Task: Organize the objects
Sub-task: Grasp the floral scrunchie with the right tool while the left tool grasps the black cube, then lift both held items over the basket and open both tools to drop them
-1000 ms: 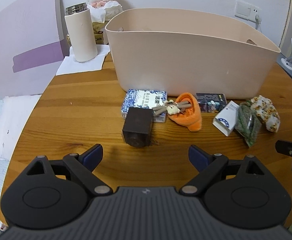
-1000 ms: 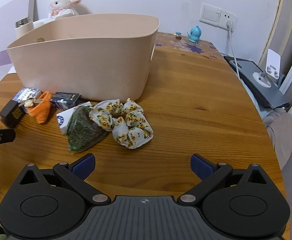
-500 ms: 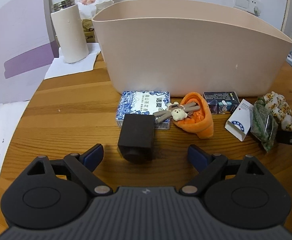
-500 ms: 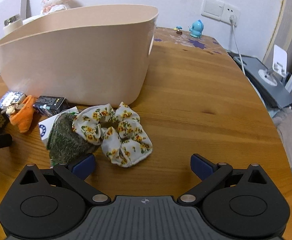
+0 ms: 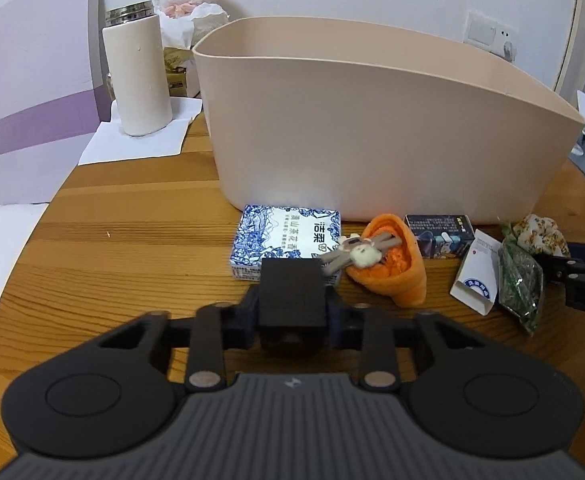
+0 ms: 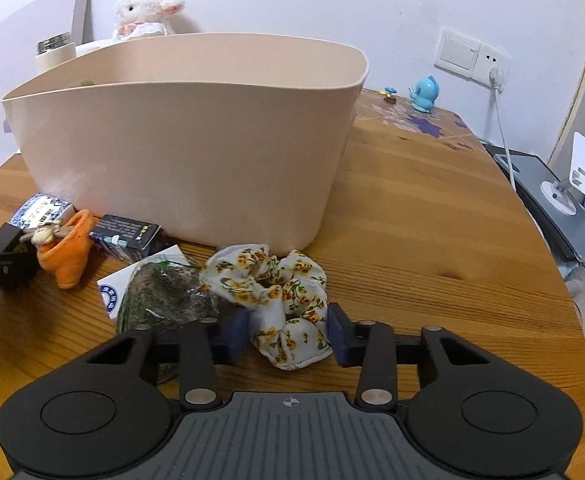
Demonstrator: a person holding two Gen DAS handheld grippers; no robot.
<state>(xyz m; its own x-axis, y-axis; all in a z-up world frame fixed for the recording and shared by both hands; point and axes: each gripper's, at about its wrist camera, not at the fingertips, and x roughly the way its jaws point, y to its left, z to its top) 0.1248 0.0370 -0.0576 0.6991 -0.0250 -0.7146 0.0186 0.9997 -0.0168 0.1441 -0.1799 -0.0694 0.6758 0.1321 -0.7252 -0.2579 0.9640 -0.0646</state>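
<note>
The left gripper (image 5: 292, 314) has just closed its jaws on the black box (image 5: 292, 298), which sits on the wooden desk (image 5: 132, 248) before the beige bin (image 5: 372, 140). The right gripper (image 6: 288, 334) has just closed on the floral scrunchie (image 6: 276, 292) near the bin's right corner

Small black box (image 5: 292, 294) on the bench, pressed on both sides, white floral scrunchie (image 6: 276, 300) crumpled near the bench's front edge, large beige tub (image 5: 372, 128) upright behind them, mid-bench
</note>
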